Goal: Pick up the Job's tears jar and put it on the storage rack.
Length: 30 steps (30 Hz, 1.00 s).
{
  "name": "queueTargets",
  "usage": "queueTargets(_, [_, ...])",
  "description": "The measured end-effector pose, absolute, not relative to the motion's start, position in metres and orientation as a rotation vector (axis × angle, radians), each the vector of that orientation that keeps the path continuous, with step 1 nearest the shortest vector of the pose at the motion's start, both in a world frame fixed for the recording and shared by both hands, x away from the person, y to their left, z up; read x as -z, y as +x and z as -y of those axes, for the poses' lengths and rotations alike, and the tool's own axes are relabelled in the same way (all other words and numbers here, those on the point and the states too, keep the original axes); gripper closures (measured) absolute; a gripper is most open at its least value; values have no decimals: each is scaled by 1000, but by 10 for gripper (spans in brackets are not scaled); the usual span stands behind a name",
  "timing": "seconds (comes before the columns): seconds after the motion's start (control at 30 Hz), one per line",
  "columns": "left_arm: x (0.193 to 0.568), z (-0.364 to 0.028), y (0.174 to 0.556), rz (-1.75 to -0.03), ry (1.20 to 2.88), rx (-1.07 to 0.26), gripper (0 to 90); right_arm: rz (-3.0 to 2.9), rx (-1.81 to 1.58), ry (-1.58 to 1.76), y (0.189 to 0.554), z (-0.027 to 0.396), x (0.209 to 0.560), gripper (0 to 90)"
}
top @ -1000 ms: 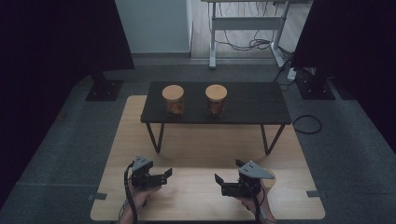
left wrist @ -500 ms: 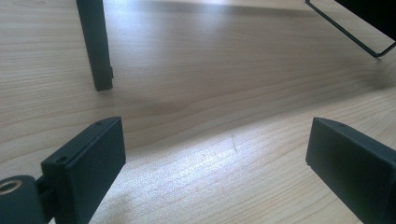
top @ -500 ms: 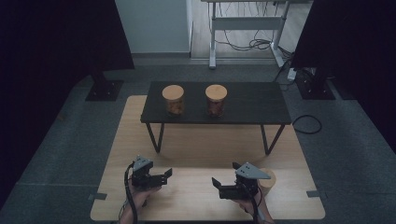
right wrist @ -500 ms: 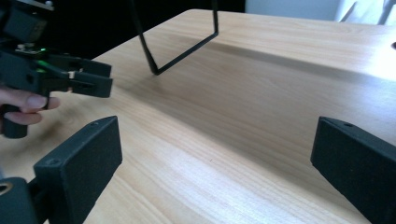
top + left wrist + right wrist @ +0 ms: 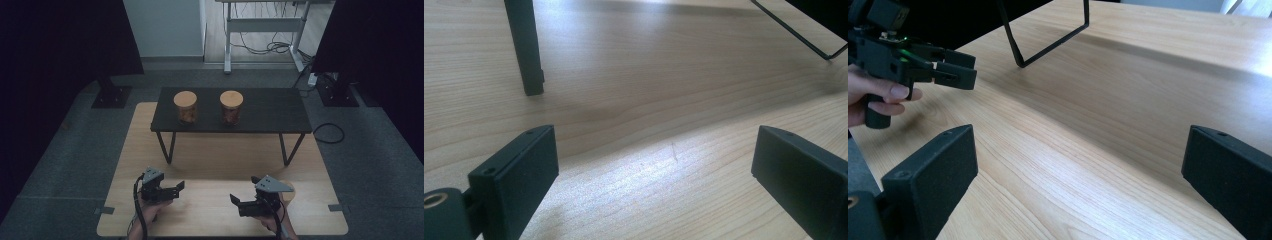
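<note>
Two lidded jars (image 5: 185, 106) on black table (image 5: 270, 107), left claw (image 5: 177, 189), right claw (image 5: 237, 202) both empty

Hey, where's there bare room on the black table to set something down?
On the black table, the right half is bare, from the right jar to the right edge. A narrower strip lies left of the left jar. The gap between the jars is tight.

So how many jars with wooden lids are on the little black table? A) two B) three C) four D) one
A: the high view shows a left jar and a right jar side by side on the black table.
</note>
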<state>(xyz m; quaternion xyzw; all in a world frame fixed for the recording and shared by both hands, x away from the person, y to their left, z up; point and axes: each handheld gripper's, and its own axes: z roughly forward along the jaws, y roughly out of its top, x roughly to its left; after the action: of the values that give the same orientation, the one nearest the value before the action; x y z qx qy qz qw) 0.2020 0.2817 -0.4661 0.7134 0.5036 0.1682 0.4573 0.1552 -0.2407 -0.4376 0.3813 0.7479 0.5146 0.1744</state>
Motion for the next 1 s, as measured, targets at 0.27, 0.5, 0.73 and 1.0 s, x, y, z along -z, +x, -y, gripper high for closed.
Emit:
queueTargets(0.27, [466, -280, 203, -1240, 1767, -412, 44, -2118, -1442, 1056, 145, 264, 434, 18])
queueTargets(0.5, [466, -280, 203, -1241, 1768, -413, 44, -2113, -1407, 1038, 140, 280, 433, 17])
queueTargets(0.73, [466, -281, 202, -1239, 1769, -412, 44, -2101, -1377, 1044, 137, 294, 433, 20])
queueTargets(1.0, [467, -281, 203, -1243, 1770, -408, 44, -2069, -1349, 1078, 133, 308, 436, 25])
